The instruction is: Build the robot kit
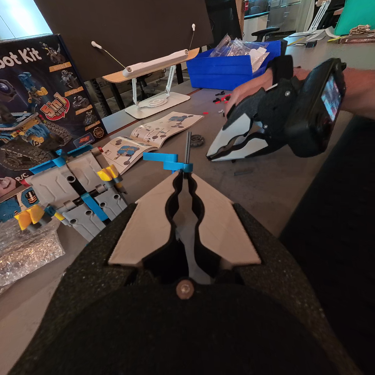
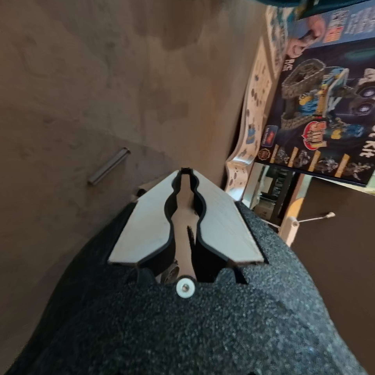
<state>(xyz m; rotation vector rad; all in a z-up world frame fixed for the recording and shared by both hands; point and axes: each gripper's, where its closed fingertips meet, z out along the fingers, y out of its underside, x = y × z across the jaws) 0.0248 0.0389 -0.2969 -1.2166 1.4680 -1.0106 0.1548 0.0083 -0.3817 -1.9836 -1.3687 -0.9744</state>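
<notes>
My left gripper point(image 1: 183, 173) is shut on a blue stepped beam point(image 1: 162, 160) with a dark grey axle point(image 1: 188, 146) standing up through its end, held above the grey table point(image 1: 253, 198). A part-built grey model point(image 1: 81, 194) with blue and yellow parts stands just to its left. My right gripper point(image 2: 185, 171), also in the left wrist view point(image 1: 211, 159) with a hand on it, is tipped down at the table and shut on a small black piece point(image 2: 185, 169). A loose grey axle point(image 2: 108, 166) lies left of it on the table and also shows in the left wrist view point(image 1: 243, 173).
A kit box point(image 1: 40, 101) stands at the left, with an open instruction booklet point(image 1: 150, 134) and a small dark wheel point(image 1: 195, 140) beside it. Behind are a white stand point(image 1: 158, 101), a blue bin point(image 1: 229, 69) of bags and small loose red and black parts point(image 1: 220, 99). Bubble wrap point(image 1: 24, 253) lies near left. One gripper's finger ends stand about 15 centimeters off the other's. It is some 8 centimeters from my right tips to the small dark wheel point(image 1: 195, 140).
</notes>
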